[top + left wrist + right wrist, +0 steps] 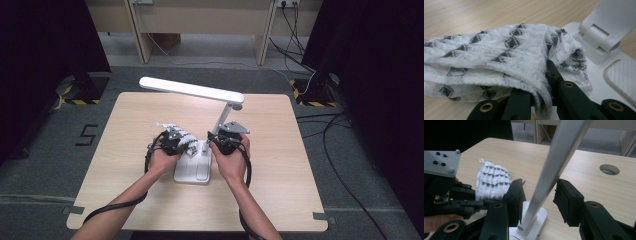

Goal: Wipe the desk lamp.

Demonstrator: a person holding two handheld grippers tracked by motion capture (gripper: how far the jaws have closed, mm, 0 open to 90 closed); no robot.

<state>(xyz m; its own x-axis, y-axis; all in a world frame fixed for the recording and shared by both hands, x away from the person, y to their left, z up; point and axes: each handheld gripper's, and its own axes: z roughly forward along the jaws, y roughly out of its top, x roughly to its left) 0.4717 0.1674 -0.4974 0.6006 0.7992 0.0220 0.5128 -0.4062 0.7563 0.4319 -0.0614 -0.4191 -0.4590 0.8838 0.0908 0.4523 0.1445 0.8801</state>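
Cloth pinched in left gripper fingers on lamp base; right gripper fingers open around lamp stem, not touching.

We see a folded white woven cloth with dark diamond patterns draped against the white plastic desk lamp's flat base, its stem tilted.

Lab-like recording room: black curtains, hazard-taped stand feet, floor cables, lone wooden table.
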